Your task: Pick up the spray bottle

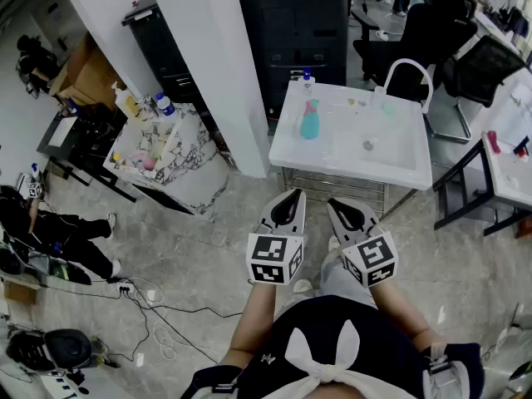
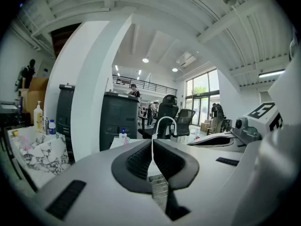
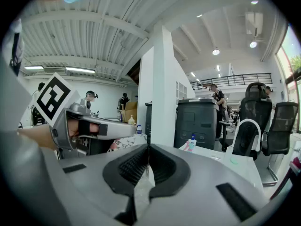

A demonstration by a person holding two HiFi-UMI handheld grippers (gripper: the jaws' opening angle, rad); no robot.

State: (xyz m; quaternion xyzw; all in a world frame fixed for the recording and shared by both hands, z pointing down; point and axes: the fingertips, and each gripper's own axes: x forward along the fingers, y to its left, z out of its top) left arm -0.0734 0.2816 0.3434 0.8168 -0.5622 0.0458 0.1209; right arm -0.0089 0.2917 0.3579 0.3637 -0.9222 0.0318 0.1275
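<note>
A teal spray bottle (image 1: 309, 120) stands on the left part of a white table (image 1: 391, 166) ahead of me, with a small blue-capped bottle (image 1: 307, 76) behind it. In the gripper views the bottles (image 2: 123, 136) (image 3: 191, 143) show small and far off, overlapping each other. My left gripper (image 1: 291, 195) and right gripper (image 1: 342, 204) hang side by side over the floor, short of the table's near edge. Both point at the table with their jaws shut and nothing between them. From the right gripper view, the left gripper (image 3: 94, 128) shows at the left.
A white pillar (image 1: 218, 65) and a black cabinet (image 1: 298, 32) stand behind the table. A marble-patterned stand (image 1: 174, 160) with several bottles is at the left. Black office chairs (image 1: 486, 69) and another table (image 1: 509, 169) are at the right. Cables (image 1: 145, 299) lie on the floor.
</note>
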